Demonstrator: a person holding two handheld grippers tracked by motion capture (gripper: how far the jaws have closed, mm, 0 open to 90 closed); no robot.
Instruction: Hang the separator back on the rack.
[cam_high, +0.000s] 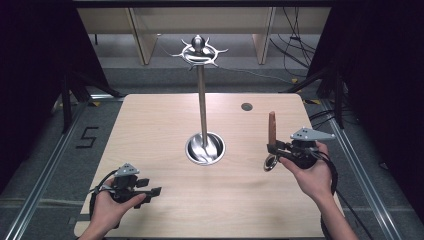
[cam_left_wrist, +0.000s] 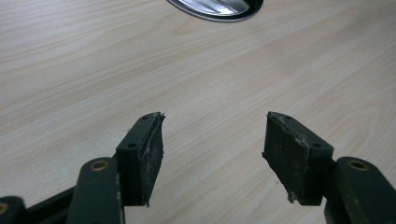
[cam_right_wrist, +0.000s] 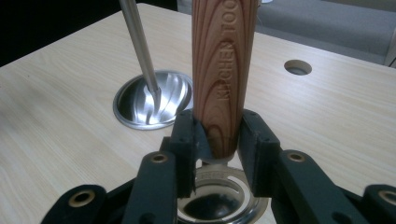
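The right gripper (cam_right_wrist: 217, 154) clamped a wooden-handled kitchen tool (cam_right_wrist: 223, 70) upright, metal ring low, seemingly readied for the hook stand (cam_high: 202, 100); the left gripper (cam_left_wrist: 212, 154) rested open.

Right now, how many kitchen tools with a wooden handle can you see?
1. The wooden-handled kitchen tool stands upright, clamped in the right hand-held gripper near the table's right edge. None hangs on the metal stand.

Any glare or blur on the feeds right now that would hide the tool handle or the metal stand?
High view: evenly lit table, dark surroundings; the stand's round base throws bright glare. Right gripper view: the wooden handle is sharp, its lettering readable, clamped in the right gripper; glare streaks the base. Left gripper view: the left gripper pads are sharp, the far tabletop is slightly soft.
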